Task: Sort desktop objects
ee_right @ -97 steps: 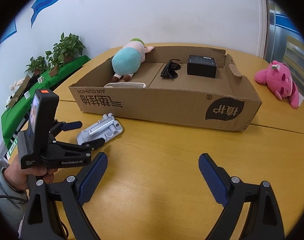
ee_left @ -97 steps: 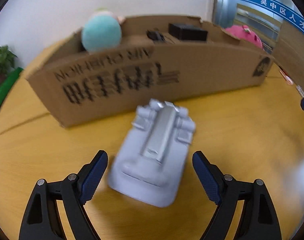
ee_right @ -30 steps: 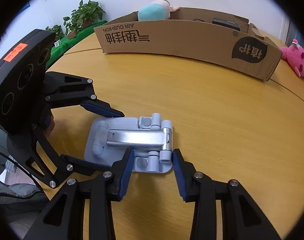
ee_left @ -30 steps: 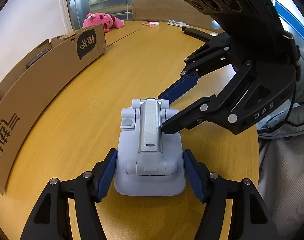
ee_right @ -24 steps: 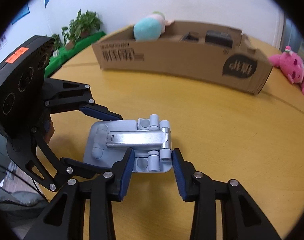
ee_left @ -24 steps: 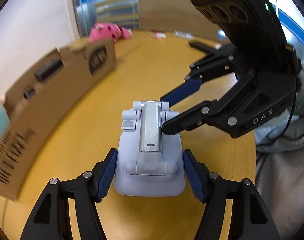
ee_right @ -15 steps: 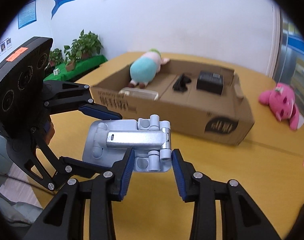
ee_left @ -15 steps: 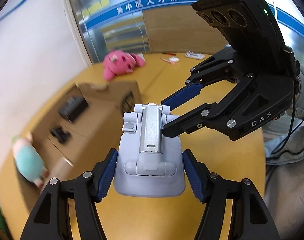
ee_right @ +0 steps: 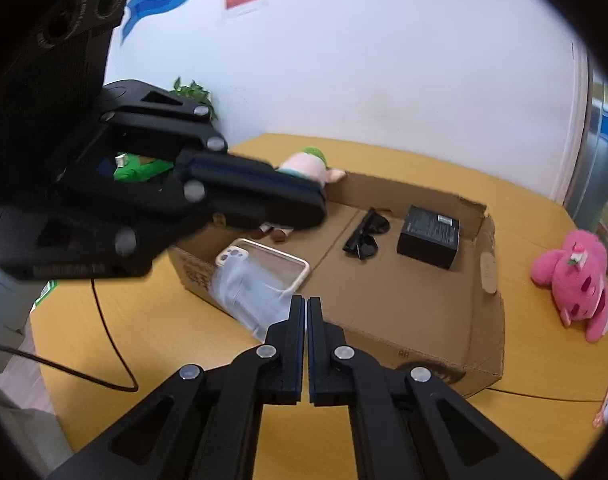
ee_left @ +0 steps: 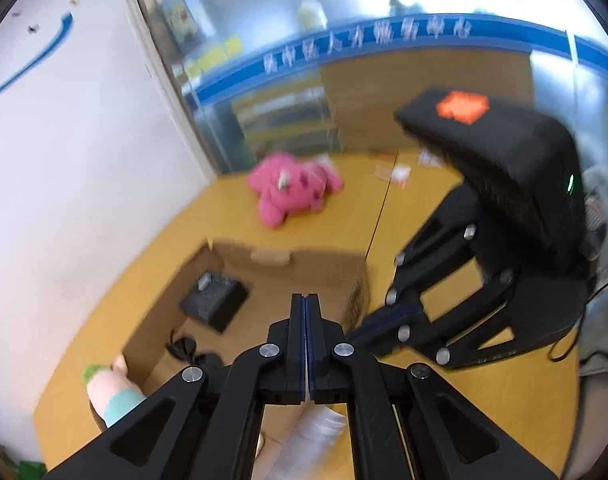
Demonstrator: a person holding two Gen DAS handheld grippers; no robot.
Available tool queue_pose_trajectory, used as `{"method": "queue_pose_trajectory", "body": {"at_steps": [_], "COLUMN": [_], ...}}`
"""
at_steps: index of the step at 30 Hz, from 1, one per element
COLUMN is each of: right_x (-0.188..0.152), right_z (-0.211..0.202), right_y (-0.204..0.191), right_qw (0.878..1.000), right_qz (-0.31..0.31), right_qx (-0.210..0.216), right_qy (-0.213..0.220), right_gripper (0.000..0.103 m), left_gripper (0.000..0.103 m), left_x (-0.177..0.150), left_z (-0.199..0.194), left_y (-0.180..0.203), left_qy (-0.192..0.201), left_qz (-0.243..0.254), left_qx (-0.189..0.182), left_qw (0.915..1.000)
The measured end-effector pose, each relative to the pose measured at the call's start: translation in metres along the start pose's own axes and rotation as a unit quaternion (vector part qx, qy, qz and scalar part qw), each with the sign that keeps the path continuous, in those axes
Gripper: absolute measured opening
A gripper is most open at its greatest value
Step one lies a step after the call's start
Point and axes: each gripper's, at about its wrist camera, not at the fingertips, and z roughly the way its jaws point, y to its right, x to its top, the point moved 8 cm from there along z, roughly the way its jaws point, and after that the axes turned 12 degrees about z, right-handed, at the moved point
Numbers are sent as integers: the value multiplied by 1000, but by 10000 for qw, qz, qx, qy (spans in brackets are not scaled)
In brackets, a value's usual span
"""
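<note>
Both grippers hang above the open cardboard box [ee_right: 486, 312], and each is shut with nothing between its fingers. My left gripper [ee_left: 306, 300] also shows in the right wrist view [ee_right: 320, 200]. My right gripper [ee_right: 305, 304] shows in the left wrist view [ee_left: 356, 334]. The grey phone stand [ee_right: 249, 294] shows blurred over the box's near wall, below both grippers; it also shows in the left wrist view [ee_left: 308, 444]. In the box lie a phone case [ee_right: 263, 260], sunglasses [ee_right: 366, 234], a black box [ee_right: 428, 236] and a teal plush doll [ee_right: 308, 166].
A pink plush toy [ee_right: 576, 280] lies on the wooden table [ee_right: 143, 340] to the right of the box. A black cable [ee_right: 103, 320] runs over the table at the left. Green plants [ee_right: 191, 92] stand at the back left.
Both grippers held the grey phone stand together, raised above the table in front of the box. Now both are shut and empty and the stand is blurred below them at the box.
</note>
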Motion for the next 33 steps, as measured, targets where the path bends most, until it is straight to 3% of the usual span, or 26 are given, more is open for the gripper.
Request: {"method": "queue_pose_trajectory", "body": {"at_steps": [3, 6, 8, 9, 10, 11, 12, 13, 16, 20, 22, 25, 28, 30, 33], "right_x": [-16, -40, -51, -57, -66, -76, -85, -96, -124, -162, -178, -205, -224, -229, -221], "right_z": [23, 27, 28, 30, 33, 36, 40, 43, 44, 35, 29, 34, 32, 29, 31], "right_y": [36, 64, 70, 70, 68, 62, 55, 44, 0, -61, -95, -136, -158, -156, -135], "right_qw": [9982, 9945, 9927, 9912, 9895, 9876, 9856, 9837, 9744, 9478, 9423, 9456, 9497, 9563, 9657], "right_qz": [523, 924, 1055, 1122, 1174, 1197, 1184, 1117, 800, 400, 61, -563, -1502, -1762, -1520], "right_qx": [-158, -137, -26, 58, 116, 179, 262, 404, 1023, 1917, 2130, 2018, 1671, 1406, 1103], "right_qy": [-261, -475, -587, -700, -833, -997, -1181, -1349, -1833, -2516, -2583, -2491, -2179, -1860, -1794], "right_gripper": [1, 3, 4, 4, 13, 34, 45, 59, 61, 61, 66, 80, 79, 81, 81], "left_gripper": [0, 1, 8, 23, 44, 54, 68, 70, 71, 72, 76, 76, 76, 76, 76], "left_x": [-29, -61, -83, -94, -108, -118, -130, -139, -169, -203, -220, -237, -244, -239, -228], "left_z": [18, 14, 11, 7, 1, -5, -14, -18, -35, -56, -62, -60, -58, -60, -58], "left_y": [1, 4, 8, 10, 14, 19, 26, 30, 58, 88, 110, 138, 158, 166, 177], "left_qy": [-286, -518, -754, -872, -948, -980, -1016, -1051, -1185, -1581, -1728, -1872, -1924, -1809, -1777], "left_qz": [-284, -663, -1059, -1264, -1518, -1708, -1938, -2169, -2714, -3137, -3464, -3817, -4125, -4146, -4004], "left_qx": [-104, 63, 194, 274, 328, 347, 361, 309, 62, 86, -318, -815, -1162, -1220, -1284], "left_qw": [9991, 9964, 9913, 9878, 9833, 9798, 9751, 9700, 9551, 9362, 9215, 9015, 8828, 8835, 8897]}}
